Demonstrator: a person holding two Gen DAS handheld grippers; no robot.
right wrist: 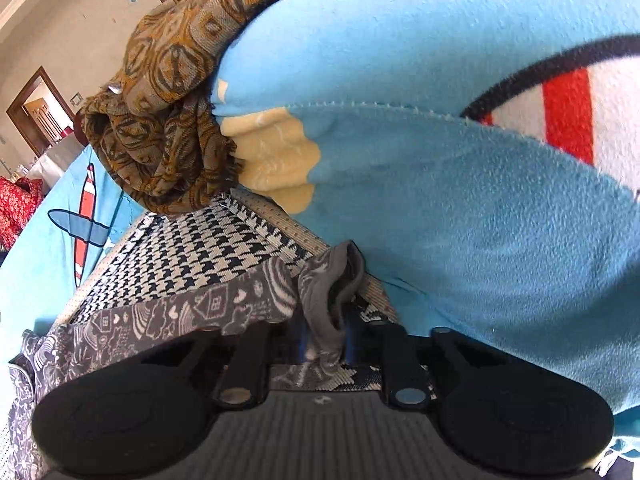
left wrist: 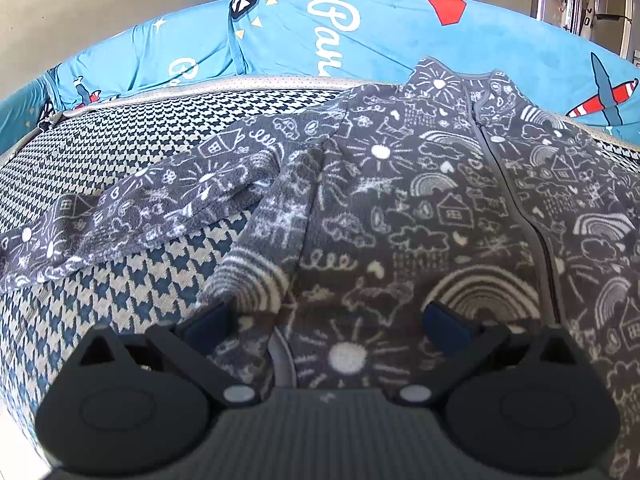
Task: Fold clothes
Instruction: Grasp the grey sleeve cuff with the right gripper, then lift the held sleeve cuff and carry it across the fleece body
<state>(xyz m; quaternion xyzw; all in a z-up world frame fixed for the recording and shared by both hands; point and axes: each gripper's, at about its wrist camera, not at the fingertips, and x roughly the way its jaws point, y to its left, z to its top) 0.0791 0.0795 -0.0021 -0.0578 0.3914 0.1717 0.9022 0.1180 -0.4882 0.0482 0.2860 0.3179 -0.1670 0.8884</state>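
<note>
**Grey doodle sleepsuit spread on a houndstooth cushion, right cuff pinched**

A houndstooth-patterned cushion [left wrist: 120, 152], navy on cream with a pale perforated border, carries the work; behind it lies a bright blue blanket [left wrist: 360, 40] printed with striped aeroplanes and white cursive lettering, of which only "Par" can be read before the garment covers the rest. A mustard-and-grey patterned scarf [right wrist: 168, 112] is bundled on the blanket's edge in the right wrist view, and beige walls with dark-framed doorways show beyond.

The grey sleepsuit [left wrist: 420, 208], covered in white doodles of suns, rainbows, houses and clouds, lies flat and face up on the cushion. Its long axis runs away from the left camera, neckline at the far end touching the blue blanket, with the grey-trimmed zip running down the middle. One sleeve [left wrist: 132, 208] stretches out sideways to the left across the houndstooth.

The left claw [left wrist: 326, 320] hangs just above the lower body of the sleepsuit, fingers spread wide apart with fabric beneath them, not pinched.

The right claw [right wrist: 326, 344] has its fingers drawn together, clamped on the bunched cuff [right wrist: 326, 300] of the other sleeve, which stands crumpled up between them beside the blanket's folded edge.
</note>
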